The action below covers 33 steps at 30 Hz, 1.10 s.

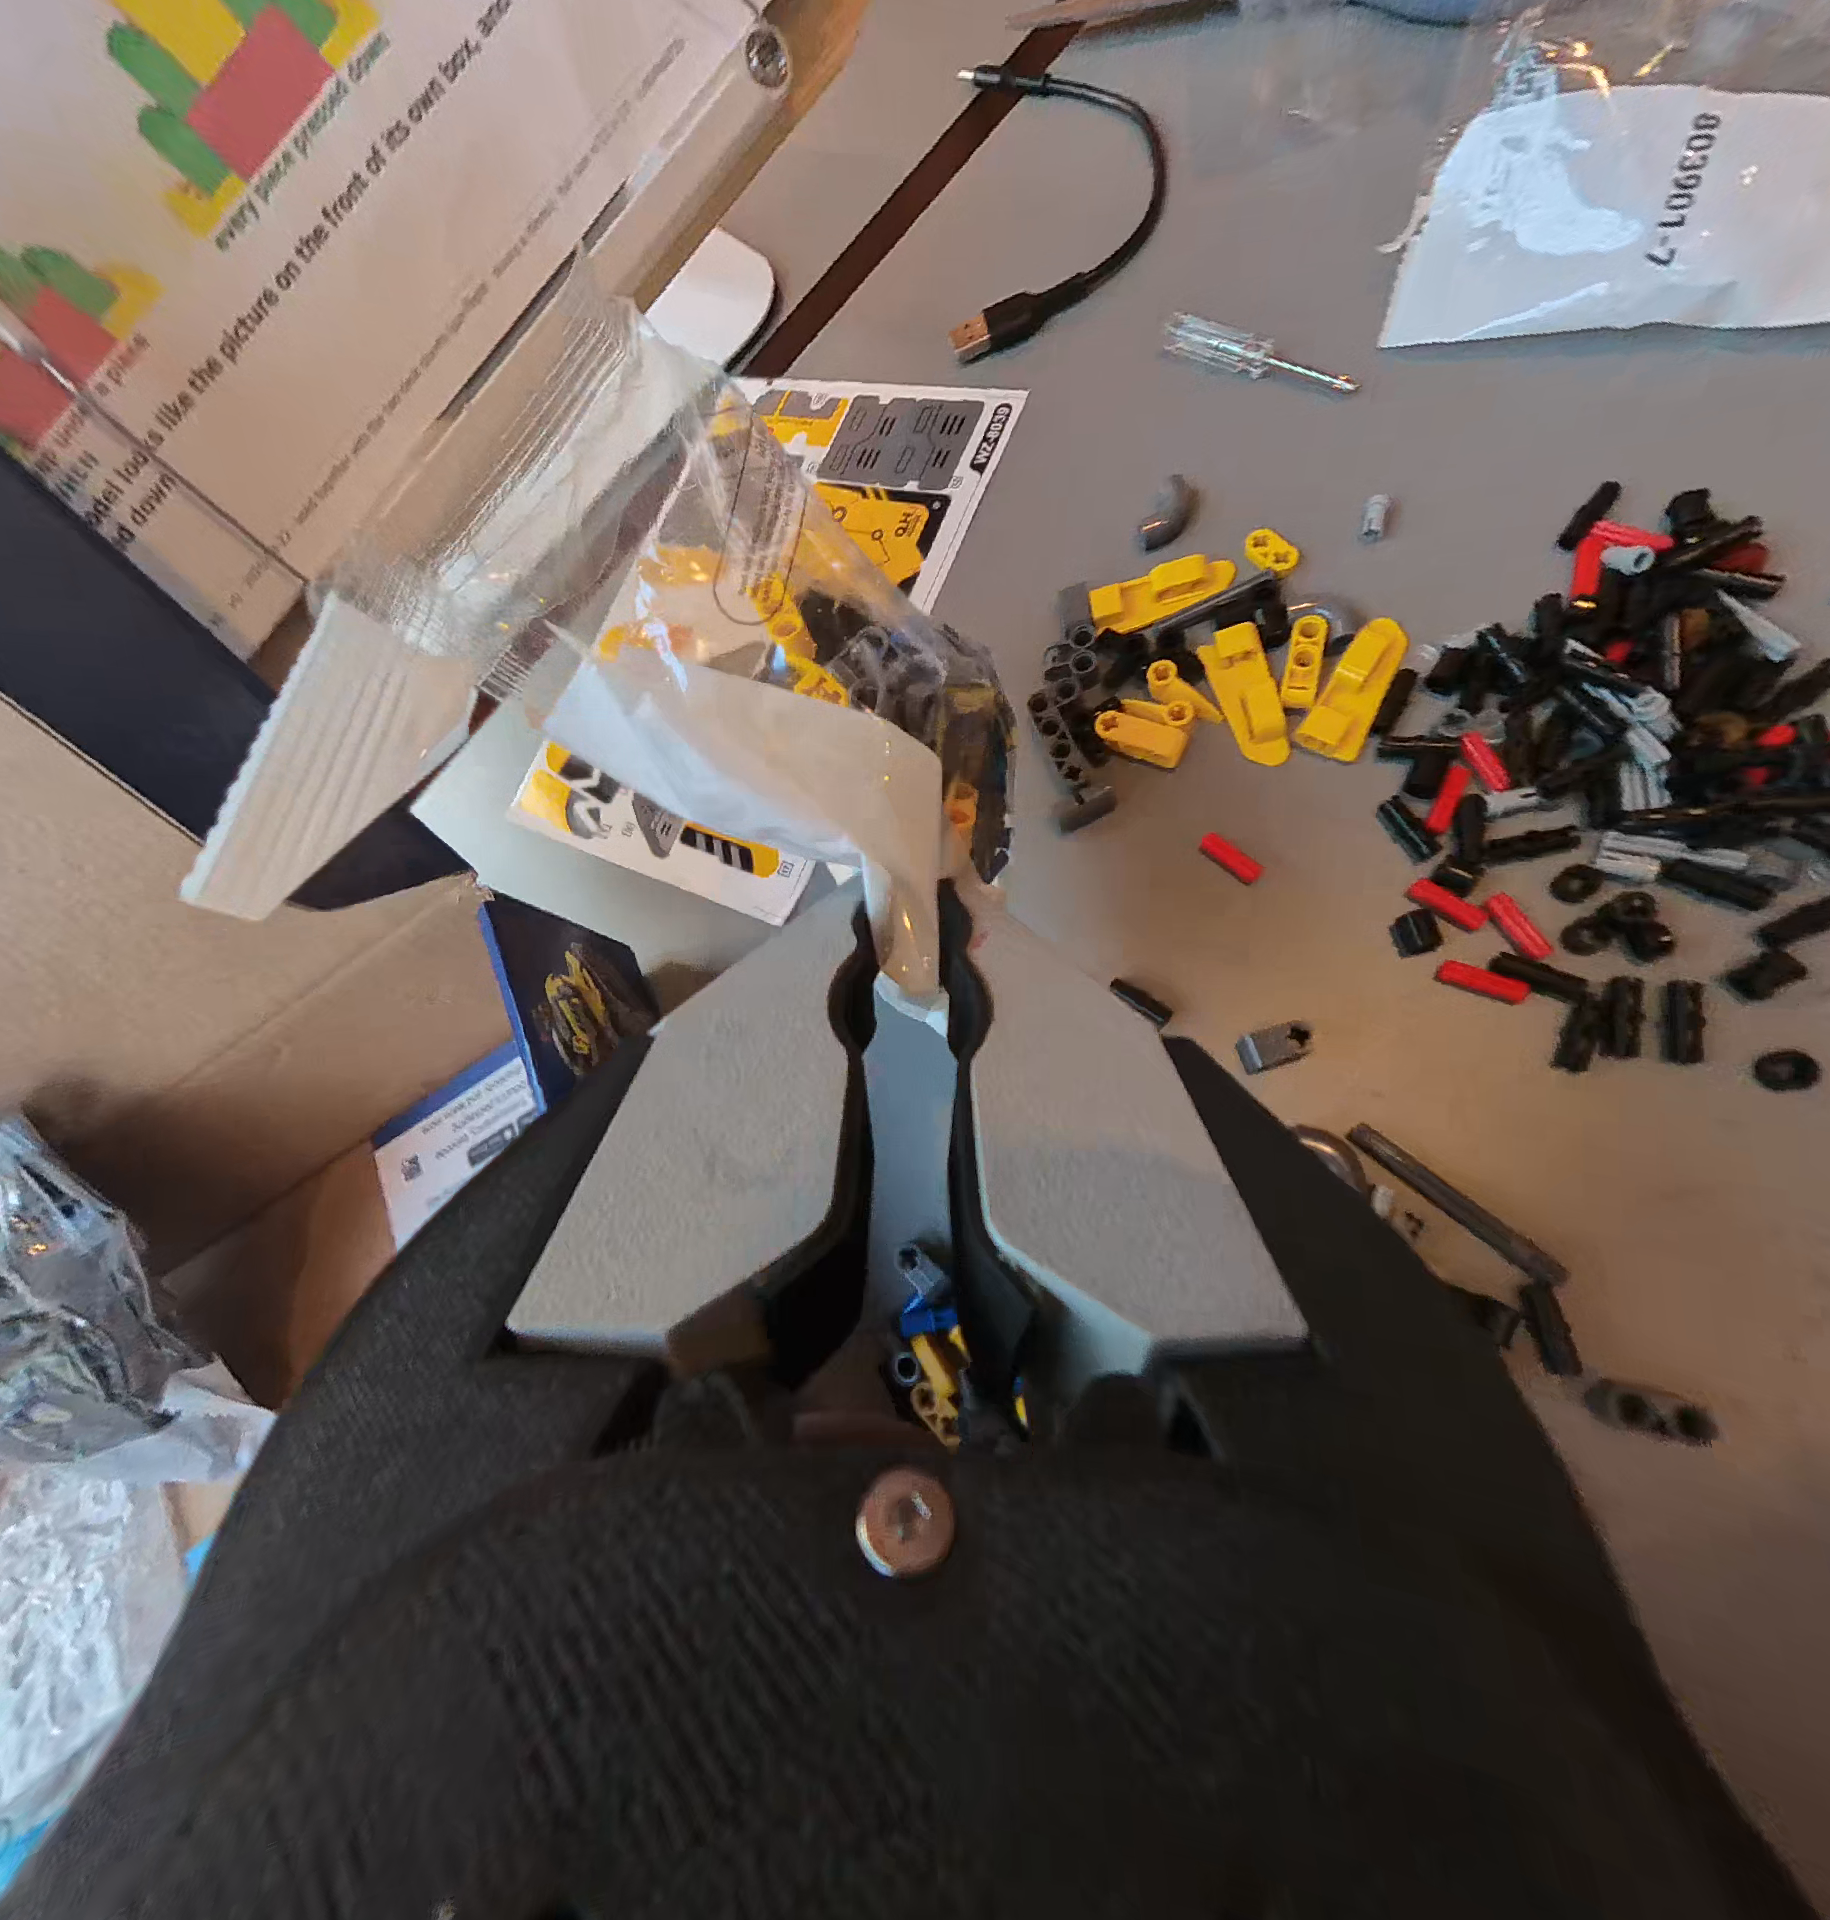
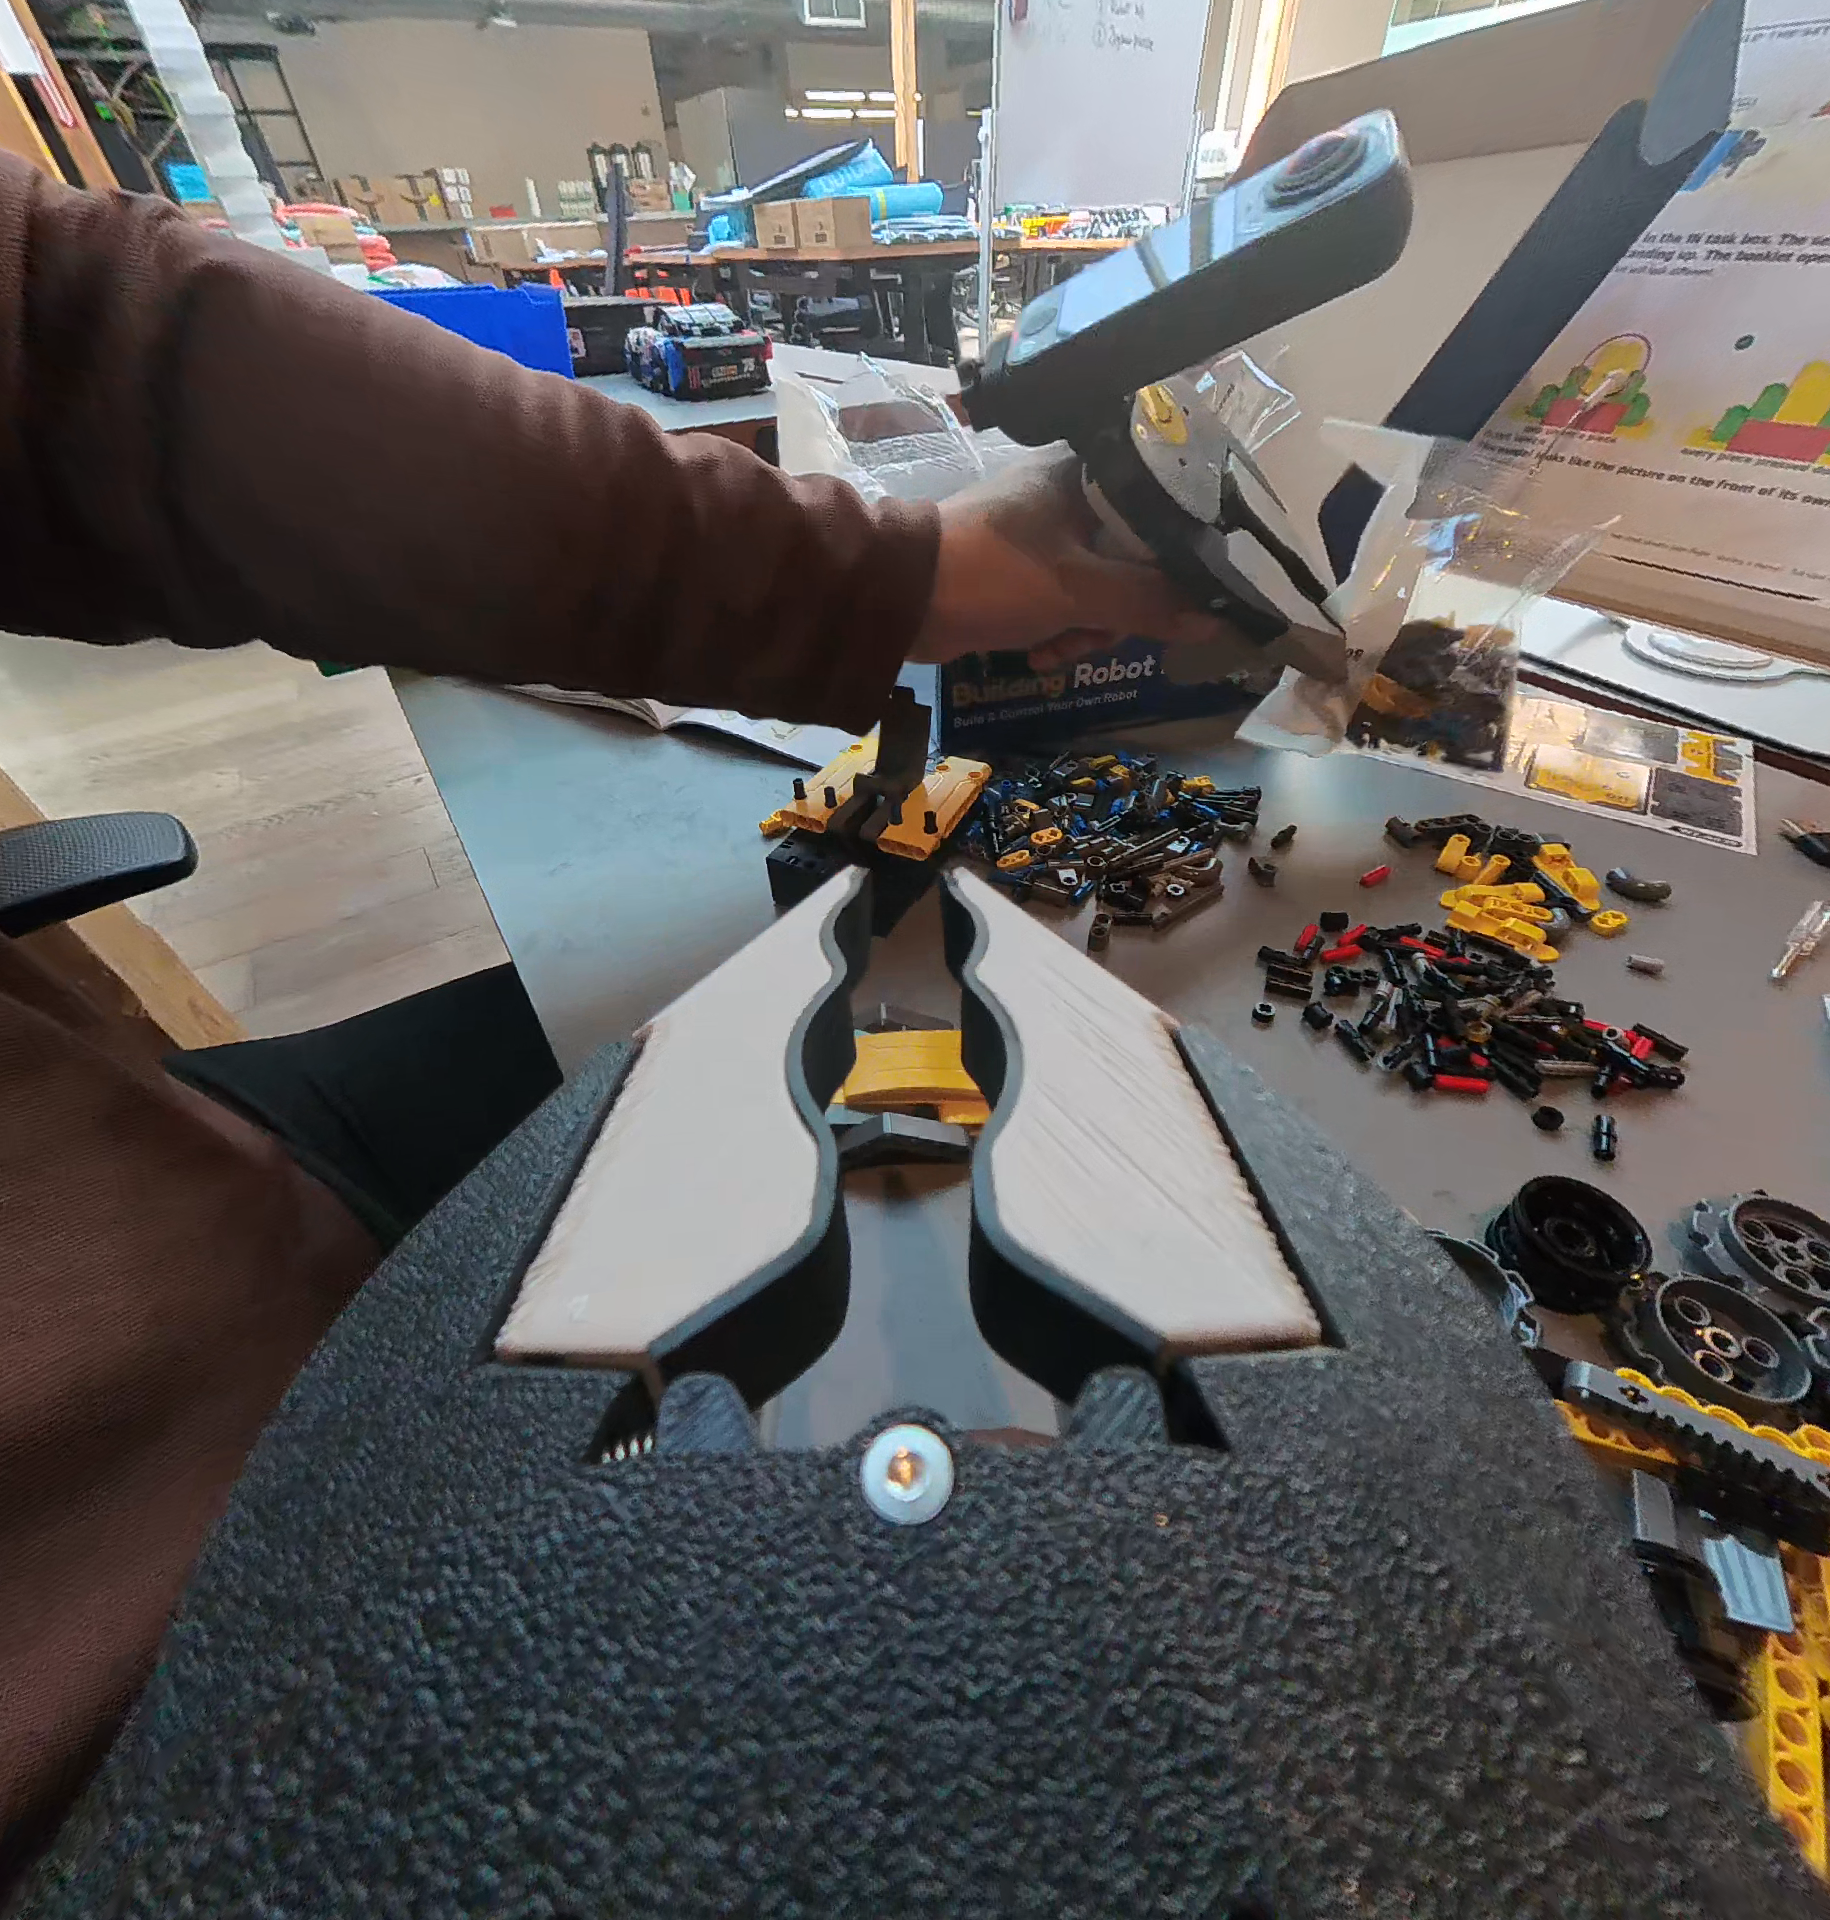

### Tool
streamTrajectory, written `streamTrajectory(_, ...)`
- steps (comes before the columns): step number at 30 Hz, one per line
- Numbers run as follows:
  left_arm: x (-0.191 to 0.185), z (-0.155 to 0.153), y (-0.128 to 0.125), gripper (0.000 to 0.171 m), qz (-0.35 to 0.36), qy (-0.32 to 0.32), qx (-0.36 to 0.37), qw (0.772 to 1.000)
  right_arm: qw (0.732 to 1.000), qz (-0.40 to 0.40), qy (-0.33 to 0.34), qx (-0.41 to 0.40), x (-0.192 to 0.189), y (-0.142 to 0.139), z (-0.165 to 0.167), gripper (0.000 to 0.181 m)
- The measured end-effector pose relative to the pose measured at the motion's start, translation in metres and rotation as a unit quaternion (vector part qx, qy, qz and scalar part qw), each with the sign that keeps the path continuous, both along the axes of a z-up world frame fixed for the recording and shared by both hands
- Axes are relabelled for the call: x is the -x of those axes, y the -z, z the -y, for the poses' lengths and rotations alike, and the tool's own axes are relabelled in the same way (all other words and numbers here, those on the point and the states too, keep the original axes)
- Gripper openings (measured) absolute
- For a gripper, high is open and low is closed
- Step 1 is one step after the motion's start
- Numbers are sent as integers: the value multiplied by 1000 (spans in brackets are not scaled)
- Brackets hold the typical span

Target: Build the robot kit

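Observation:
My left gripper (image 1: 906, 914) is shut on the edge of a clear plastic bag (image 1: 786, 644) of yellow and black building pieces and holds it above the grey table (image 1: 1306, 1039). The right wrist view shows the same gripper (image 2: 1316, 644) with the bag (image 2: 1430, 665) hanging from it, held by a hand in a brown sleeve (image 2: 371, 468). My right gripper (image 2: 906, 883) is slightly open and empty, low over the table. Its tips are just short of a yellow and black assembly (image 2: 890, 810). A yellow panel (image 2: 911, 1070) shows between its fingers.
Loose piles lie on the table: black and red pins (image 1: 1669, 707) (image 2: 1462, 1018), yellow pieces (image 1: 1254, 665) (image 2: 1513, 904), blue and black pieces (image 2: 1098, 821), wheels (image 2: 1721, 1299). A sticker sheet (image 1: 890, 468), USB cable (image 1: 1098, 239), small screwdriver (image 1: 1254, 358), white bag (image 1: 1638, 208) and cardboard box (image 1: 163, 935) are nearby. The gap from one gripper's tips to the other's is roughly 30 cm.

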<state>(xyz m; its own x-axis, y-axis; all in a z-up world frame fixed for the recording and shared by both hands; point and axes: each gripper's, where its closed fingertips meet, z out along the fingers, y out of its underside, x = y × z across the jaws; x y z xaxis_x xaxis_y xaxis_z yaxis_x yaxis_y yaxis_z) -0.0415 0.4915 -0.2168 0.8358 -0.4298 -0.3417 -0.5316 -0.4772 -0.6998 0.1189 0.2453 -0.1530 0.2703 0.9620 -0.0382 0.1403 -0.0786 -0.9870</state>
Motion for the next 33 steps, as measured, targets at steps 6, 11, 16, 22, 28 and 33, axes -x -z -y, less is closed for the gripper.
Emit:
streamTrajectory(6, -11, 17, -21, 6, -45, 84, -50, 994, 999, 26, 18, -8, -7, 5, -9, 13)
streamTrajectory(11, -28, 58, -53, 6, -37, 171, -86, 981, 999, 28, 38, -7, -19, -2, -20, 18)
streamTrajectory(16, -51, 132, -95, 6, 16, 292, -117, 949, 998, 39, 35, -18, -24, -8, -26, 34)
streamTrajectory(22, -61, 214, -123, 6, 11, 374, -152, 915, 999, 20, -32, 24, 0, -26, -29, 90)
streamTrajectory(28, -69, 263, -124, 6, 0, 400, -188, 897, 989, -17, -146, 34, 50, -43, -6, 87)
streamTrajectory(33, -64, 279, -111, 6, -30, 387, -202, 899, 980, -34, -197, 7, 63, -41, 17, 38)
